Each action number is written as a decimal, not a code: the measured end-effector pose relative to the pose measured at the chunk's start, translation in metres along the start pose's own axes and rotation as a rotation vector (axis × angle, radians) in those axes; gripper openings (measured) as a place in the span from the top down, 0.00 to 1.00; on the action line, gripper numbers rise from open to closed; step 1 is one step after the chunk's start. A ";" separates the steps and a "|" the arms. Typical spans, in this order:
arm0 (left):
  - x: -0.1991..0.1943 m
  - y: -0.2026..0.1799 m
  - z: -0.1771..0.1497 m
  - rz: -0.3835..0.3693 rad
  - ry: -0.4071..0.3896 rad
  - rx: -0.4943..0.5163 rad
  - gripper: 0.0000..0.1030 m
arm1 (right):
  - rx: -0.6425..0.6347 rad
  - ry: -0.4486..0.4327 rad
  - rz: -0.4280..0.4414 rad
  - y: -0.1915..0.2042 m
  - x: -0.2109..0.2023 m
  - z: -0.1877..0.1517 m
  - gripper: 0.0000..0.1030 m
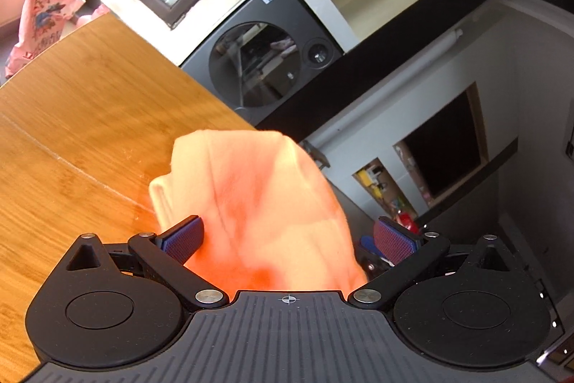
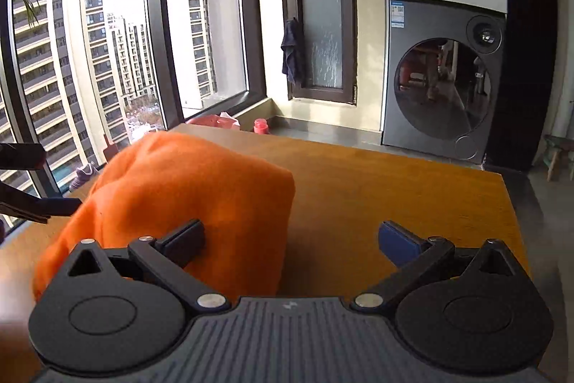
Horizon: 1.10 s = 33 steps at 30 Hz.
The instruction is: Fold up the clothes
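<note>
Left wrist view: left gripper [image 1: 288, 234] spread wide, orange garment [image 1: 258, 210] bunched between its fingers, ungripped. Right gripper [image 2: 291, 237] also released; garment [image 2: 186, 200] ahead-left by its left finger, on wooden table [image 2: 394, 189].

We've got a plain orange garment [image 2: 186, 200] between black fingers with blue pads [image 1: 183, 239], over a honey-brown wood-grain table [image 2: 394, 189].

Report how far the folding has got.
Done: the orange cloth looks bunched into a compact bundle over the table. In hand: it sits between the fingers of the open left hand-held gripper; the right hand-held gripper is also open, beside it. Left: whether the folds are finished cannot be told.
</note>
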State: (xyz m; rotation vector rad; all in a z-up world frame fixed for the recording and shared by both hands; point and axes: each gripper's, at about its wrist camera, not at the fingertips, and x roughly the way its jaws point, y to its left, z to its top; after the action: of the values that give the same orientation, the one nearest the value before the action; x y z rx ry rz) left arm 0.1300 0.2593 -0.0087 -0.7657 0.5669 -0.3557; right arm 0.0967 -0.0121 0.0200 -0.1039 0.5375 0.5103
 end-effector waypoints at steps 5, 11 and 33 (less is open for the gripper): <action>0.016 -0.021 -0.007 -0.167 0.028 0.050 0.00 | 0.043 -0.005 -0.066 -0.011 0.008 0.003 0.00; 0.040 -0.018 -0.013 -0.053 0.072 0.074 0.00 | 0.007 -0.092 -0.075 -0.008 -0.003 0.042 0.00; 0.057 0.007 0.027 -0.082 0.017 -0.017 0.00 | -0.091 -0.044 0.182 0.037 -0.005 0.044 0.00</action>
State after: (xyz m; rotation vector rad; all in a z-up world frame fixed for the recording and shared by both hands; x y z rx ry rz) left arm 0.1922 0.2499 -0.0180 -0.8045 0.5564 -0.4341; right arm 0.0947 0.0277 0.0614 -0.1310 0.4827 0.7130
